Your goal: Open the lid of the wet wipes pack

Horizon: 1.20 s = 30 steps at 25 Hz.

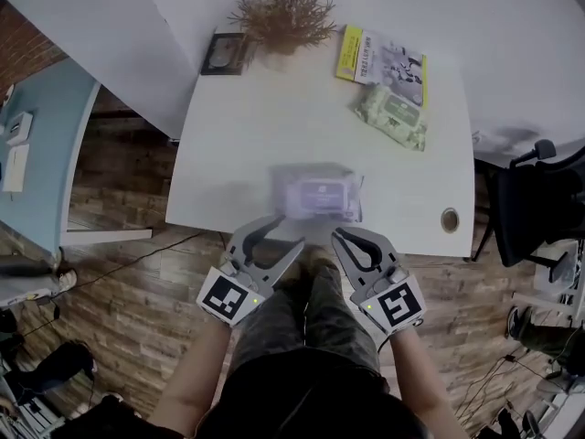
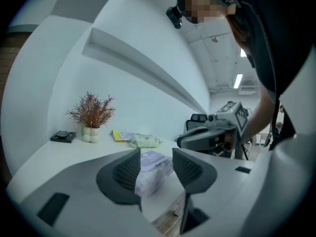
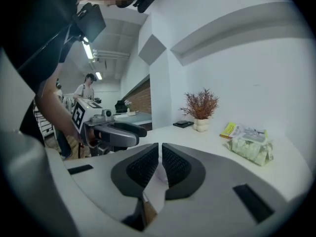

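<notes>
Two tongs at the counter's [image 1: 247, 135] near edge. Left tongs [image 2: 156, 156] spread; I see the wipes pack [image 1: 315, 195] between the jaws, pads clear of it. Right tongs [image 3: 160, 149] pressed together, just off its near right corner. Pack lies flat, label up. Green pack [image 1: 393, 112] and plant [image 1: 283, 12] sit farther back.

Two wipes packs [image 1: 315, 193] [image 1: 393, 115], one plant [image 1: 281, 12], two grippers [image 1: 288, 230] [image 1: 340, 236].
</notes>
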### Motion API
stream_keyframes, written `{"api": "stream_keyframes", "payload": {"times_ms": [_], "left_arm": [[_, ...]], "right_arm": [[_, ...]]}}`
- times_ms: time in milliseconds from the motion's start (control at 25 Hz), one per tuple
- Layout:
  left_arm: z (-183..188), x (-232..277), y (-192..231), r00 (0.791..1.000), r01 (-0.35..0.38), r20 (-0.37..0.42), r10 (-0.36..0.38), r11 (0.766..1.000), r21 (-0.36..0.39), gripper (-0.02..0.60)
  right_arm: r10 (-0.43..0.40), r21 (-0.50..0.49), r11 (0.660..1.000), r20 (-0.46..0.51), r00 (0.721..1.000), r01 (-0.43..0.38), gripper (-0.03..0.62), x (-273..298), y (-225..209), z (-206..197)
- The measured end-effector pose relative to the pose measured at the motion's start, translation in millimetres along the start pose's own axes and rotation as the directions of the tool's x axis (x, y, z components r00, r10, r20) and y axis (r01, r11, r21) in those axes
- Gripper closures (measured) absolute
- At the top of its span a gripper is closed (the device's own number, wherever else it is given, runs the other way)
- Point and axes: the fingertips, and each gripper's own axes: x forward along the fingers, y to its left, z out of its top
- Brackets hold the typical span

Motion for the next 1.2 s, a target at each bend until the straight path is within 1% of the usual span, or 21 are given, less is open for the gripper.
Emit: {"api": "stream_keyframes", "payload": {"times_ms": [80,120,200,240,280,400,480,600,720,800,920,1040,1080,1120,1200], "left_arm": [[-5.3,4.9,2.3,0.999,0.029,-0.042,-0.026,0.997,0.076,0.343],[-7.9,7.6,5.5,0.997,0.041,-0.064,-0.034,0.993,0.108,0.308],[-12.1,13.3,14.6,0.994,0.061,-0.104,-0.046,0.988,0.144,0.265],[-14.2,16.4,19.7,0.991,0.071,-0.126,-0.051,0.985,0.154,0.242],[-16.7,19.8,24.4,0.987,0.081,-0.151,-0.056,0.983,0.167,0.219],[-28.9,28.7,34.7,0.971,0.119,-0.23,-0.071,0.972,0.201,0.186],[-40.1,32.9,37.0,0.956,0.147,-0.282,-0.082,0.965,0.216,0.165],[-54.3,40.5,33.7,0.93,0.209,-0.35,-0.11,0.943,0.26,0.133],[-64.2,46.1,32.8,0.902,0.273,-0.412,-0.13,0.91,0.312,0.115],[-66.1,50.4,37.0,0.892,0.298,-0.432,-0.133,0.892,0.341,0.112],[-69.5,55.7,41.5,0.875,0.341,-0.457,-0.16,0.873,0.349,0.112],[-76.5,60.7,40.0,0.85,0.397,-0.495,-0.179,0.835,0.38,0.112],[-78.0,62.6,39.9,0.846,0.409,-0.5,-0.186,0.828,0.384,0.112],[-78.6,64.4,39.9,0.844,0.416,-0.5,-0.195,0.826,0.381,0.112],[-78.2,66.5,40.2,0.844,0.425,-0.492,-0.216,0.828,0.365,0.112]], "right_arm": [[0.04,-0.1,0.994,-0.012,0.999,-0.041,0.574,5.7,-3.3,1.4],[0.064,-0.155,0.985,-0.042,0.997,-0.069,0.572,8.6,-5.1,-0.7],[0.107,-0.236,0.963,-0.111,0.988,-0.131,0.564,14.0,-8.4,-7.1],[0.129,-0.255,0.954,-0.135,0.983,-0.16,0.532,16.8,-9.8,-9.4],[0.148,-0.267,0.945,-0.156,0.977,-0.186,0.482,19.2,-11.6,-11.6],[0.176,-0.298,0.924,-0.222,0.959,-0.239,0.473,23.8,-17.7,-21.3],[0.191,-0.313,0.913,-0.243,0.951,-0.263,0.466,26.9,-18.5,-27.1],[0.213,-0.334,0.896,-0.254,0.943,-0.293,0.455,31.7,-20.7,-31.3],[0.239,-0.347,0.882,-0.253,0.937,-0.319,0.444,35.9,-22.8,-31.6],[0.253,-0.352,0.875,-0.255,0.933,-0.333,0.436,38.8,-25.3,-31.2],[0.273,-0.337,0.874,-0.255,0.928,-0.35,0.427,43.4,-28.9,-31.6],[0.294,-0.317,0.873,-0.262,0.919,-0.37,0.417,45.5,-30.0,-34.3],[0.299,-0.32,0.87,-0.263,0.917,-0.376,0.413,46.2,-29.9,-34.6],[0.303,-0.324,0.867,-0.262,0.916,-0.379,0.41,46.9,-29.5,-34.6],[0.309,-0.329,0.863,-0.255,0.916,-0.383,0.406,48.1,-28.0,-34.8]]}}
